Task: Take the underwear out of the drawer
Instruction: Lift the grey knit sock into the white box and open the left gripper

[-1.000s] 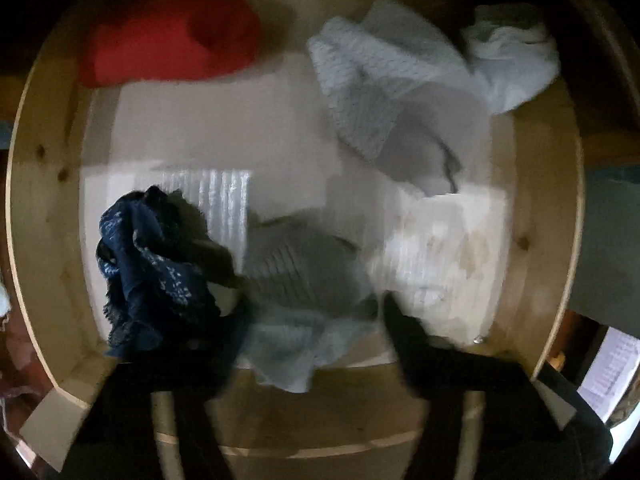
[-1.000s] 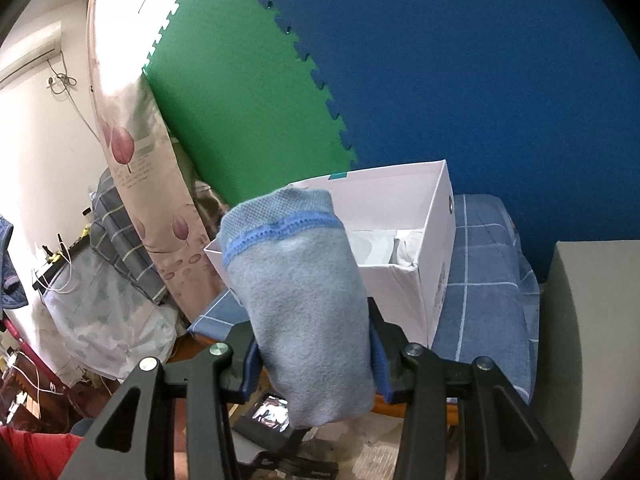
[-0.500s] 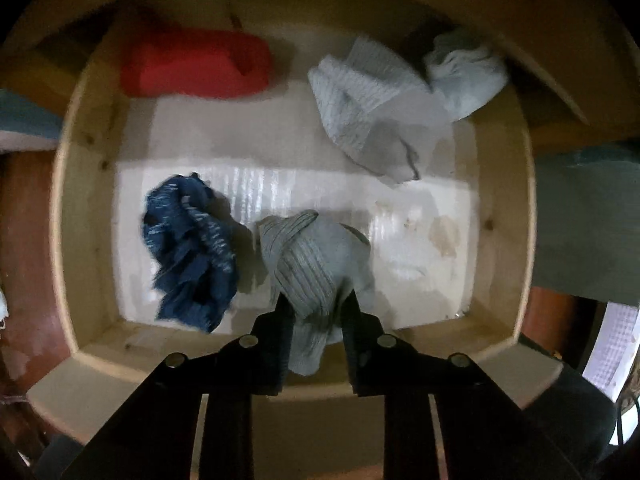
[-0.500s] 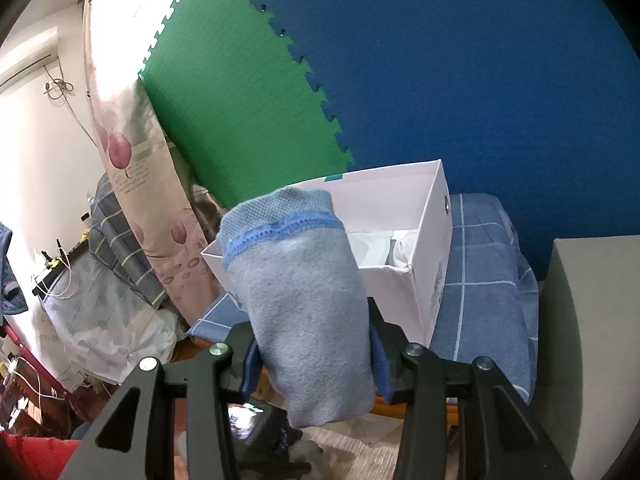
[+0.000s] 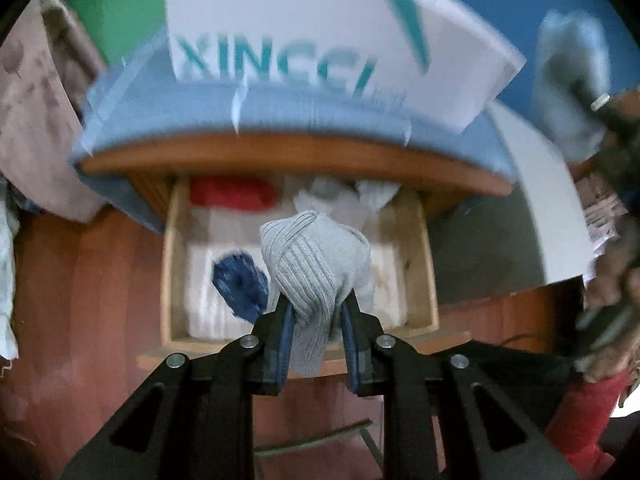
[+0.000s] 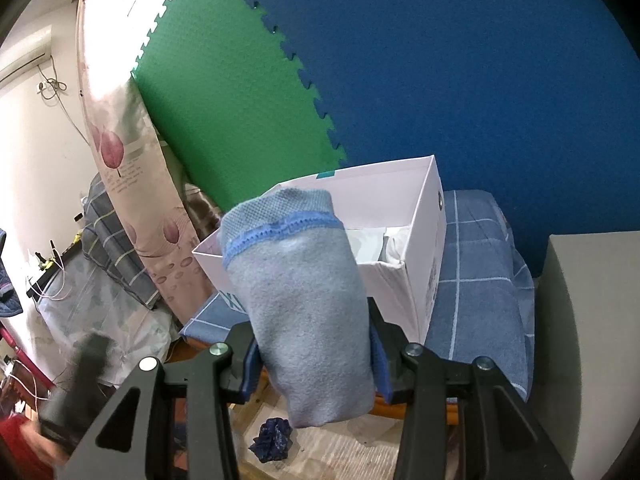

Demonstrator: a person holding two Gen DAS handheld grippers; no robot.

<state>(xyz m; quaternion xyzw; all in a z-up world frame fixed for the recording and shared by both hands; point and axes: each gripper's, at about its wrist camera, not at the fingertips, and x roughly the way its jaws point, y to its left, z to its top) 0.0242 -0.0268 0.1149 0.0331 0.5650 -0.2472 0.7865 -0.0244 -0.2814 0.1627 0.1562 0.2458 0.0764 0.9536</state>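
Note:
In the left wrist view my left gripper (image 5: 316,312) is shut on a grey ribbed pair of underwear (image 5: 312,268), held up above the open wooden drawer (image 5: 170,280). In the drawer lie a dark blue pair (image 5: 240,286), a red piece (image 5: 232,194) and pale grey pieces (image 5: 344,196) at the back. My right gripper (image 6: 312,344) is shut on a blue-grey pair with a blue waistband (image 6: 304,288), held in the air in front of a white box (image 6: 424,216). That same pair (image 5: 572,88) shows blurred at the upper right of the left wrist view.
The white box (image 5: 320,40) stands on a blue checked cloth (image 5: 280,116) over the cabinet top, above the drawer. Green and blue foam mats (image 6: 460,80) cover the wall behind. A flowered curtain (image 6: 120,152) hangs at the left. A grey block (image 6: 592,320) stands at the right.
My left gripper closed on the grey ribbed underwear and rose with it out of the drawer. The right gripper and its blue-grey pair have stayed where they were.

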